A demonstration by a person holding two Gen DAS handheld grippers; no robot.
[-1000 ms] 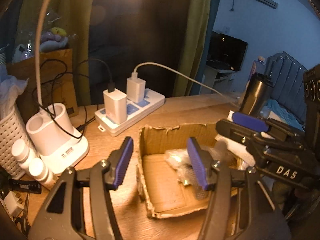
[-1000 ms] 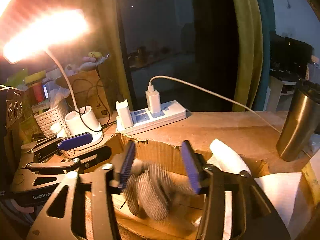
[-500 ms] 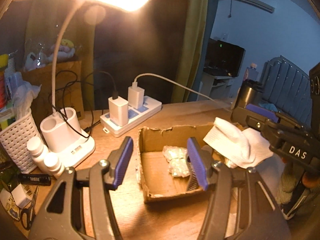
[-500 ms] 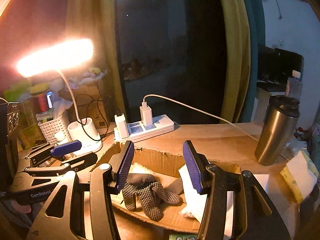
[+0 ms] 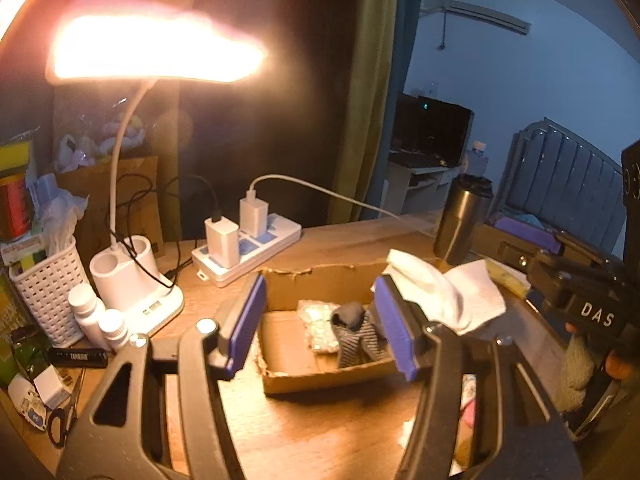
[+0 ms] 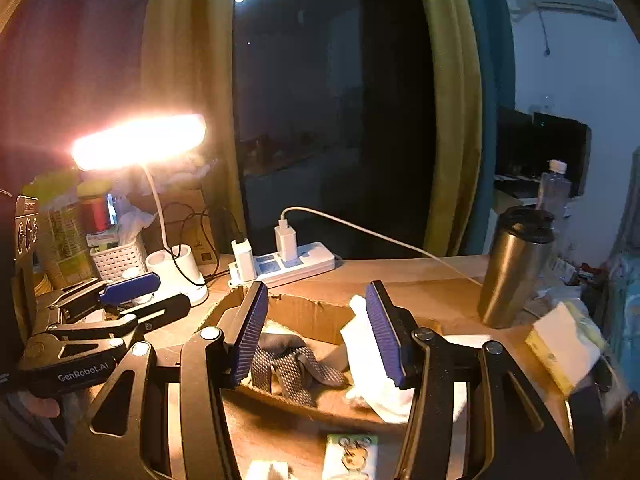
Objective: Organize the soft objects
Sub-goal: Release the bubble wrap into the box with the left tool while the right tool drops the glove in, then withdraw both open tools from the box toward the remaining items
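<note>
1. Now I am holding the right gripper [image 6: 318, 330] with its jaws apart and nothing between them; a second ago the grey dotted glove [image 6: 294, 364] was a blur between those pads, and it is now lying released in the cardboard box [image 6: 308, 314].
2. I am keeping the left gripper [image 5: 318, 322] spread wide and empty too, and it has drawn up and back from the box over the last second.
3. Moving outward, the glove is resting beside the clear plastic packet [image 5: 318, 326], while the white cloth [image 5: 434, 294] is draping over the box's right wall, half in and half out.
4. I am reading this as one soft item stowed; the cloth probably needs tucking in next.
5. Beyond, the desk lamp [image 5: 154, 50] is glaring, and the steel tumbler [image 6: 512, 266] is standing near the box, well within knocking range.
</note>
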